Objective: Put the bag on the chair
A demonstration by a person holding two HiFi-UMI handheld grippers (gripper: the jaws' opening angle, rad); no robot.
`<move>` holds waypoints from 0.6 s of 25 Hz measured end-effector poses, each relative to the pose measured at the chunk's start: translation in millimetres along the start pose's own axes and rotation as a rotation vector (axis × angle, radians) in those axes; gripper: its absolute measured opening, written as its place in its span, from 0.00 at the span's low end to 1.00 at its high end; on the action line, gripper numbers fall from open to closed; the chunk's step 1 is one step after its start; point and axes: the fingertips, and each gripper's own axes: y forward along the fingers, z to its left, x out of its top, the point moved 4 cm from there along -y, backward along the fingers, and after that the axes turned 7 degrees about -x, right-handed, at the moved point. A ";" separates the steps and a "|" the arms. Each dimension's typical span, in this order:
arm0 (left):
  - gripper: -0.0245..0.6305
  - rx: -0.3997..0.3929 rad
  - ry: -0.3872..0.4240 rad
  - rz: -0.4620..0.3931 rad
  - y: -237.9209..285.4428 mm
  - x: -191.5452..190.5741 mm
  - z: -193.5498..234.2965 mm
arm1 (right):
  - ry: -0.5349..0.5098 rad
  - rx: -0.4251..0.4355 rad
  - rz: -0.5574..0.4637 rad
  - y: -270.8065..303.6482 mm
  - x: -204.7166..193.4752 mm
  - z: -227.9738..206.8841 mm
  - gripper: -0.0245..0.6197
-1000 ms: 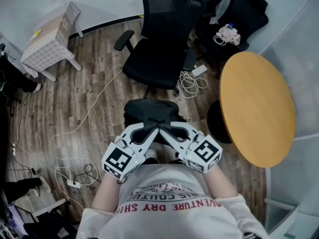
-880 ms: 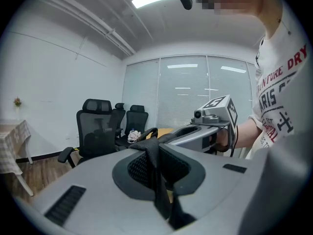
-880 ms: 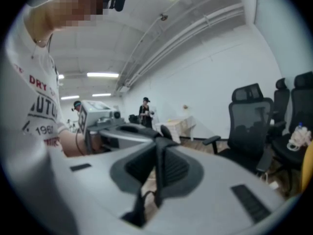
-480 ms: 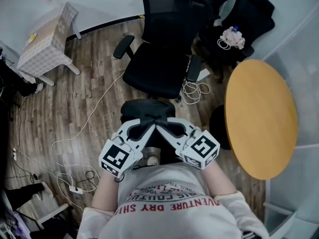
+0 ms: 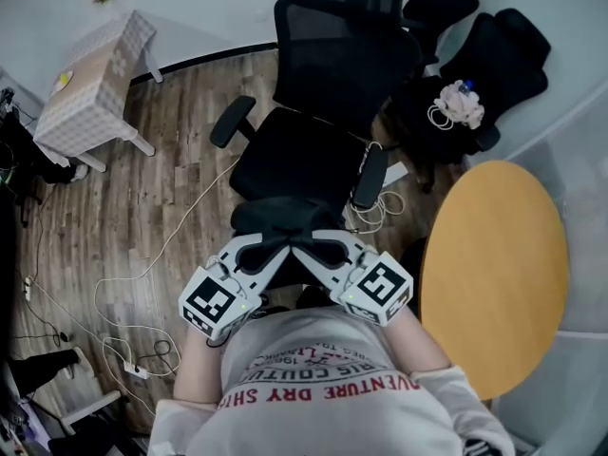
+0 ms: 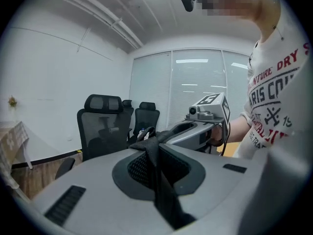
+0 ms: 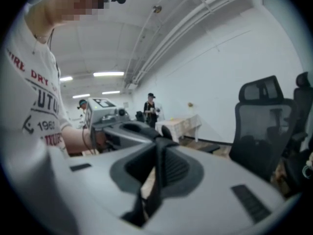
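head view: black soft bag (image 5: 283, 218) hangs bunched at the near edge of the chair (image 5: 309, 155) seat; contact unclear. left gripper (image 5: 278, 249) and right gripper (image 5: 311, 248) angle inward from the person's chest, on the near side of the chair, tips meeting at the bag's top.
left gripper view: jaws narrow, pinching a black strap (image 6: 157, 175); chair beyond, upright.
right gripper view: jaws narrow, clamped on dark strap fabric, left of the chair.

Matt black cloth on bag (image 5: 285, 218). Top centre, chair (image 5: 304, 155): mesh back, woven seat. Wood-plank floor (image 5: 142, 207). Right, round table (image 5: 494, 264): smooth wood.
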 end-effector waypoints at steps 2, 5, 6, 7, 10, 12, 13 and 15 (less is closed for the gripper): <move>0.11 0.000 -0.013 0.006 17.5 2.9 12.9 | -0.003 0.002 0.010 1.7 1.4 -22.0 0.13; 0.11 0.003 -0.027 0.010 41.1 9.0 35.4 | 0.000 -0.018 0.021 7.5 5.9 -54.1 0.13; 0.11 -0.004 -0.022 0.008 48.8 11.9 43.3 | 0.003 -0.029 0.025 8.9 8.3 -64.4 0.13; 0.11 -0.014 -0.019 0.003 56.7 15.8 51.8 | 0.006 -0.042 0.027 10.3 11.0 -75.3 0.13; 0.11 -0.032 -0.026 -0.021 79.6 30.3 82.6 | 0.013 -0.082 0.014 20.3 23.5 -111.3 0.13; 0.11 -0.055 -0.006 -0.025 92.5 38.7 105.3 | 0.030 -0.108 -0.004 29.2 33.3 -133.0 0.13; 0.11 -0.069 -0.002 -0.022 98.8 42.3 116.3 | 0.040 -0.122 -0.009 33.9 37.2 -143.4 0.13; 0.11 -0.096 0.001 -0.017 110.5 47.9 139.9 | 0.053 -0.150 -0.015 45.7 43.7 -164.1 0.13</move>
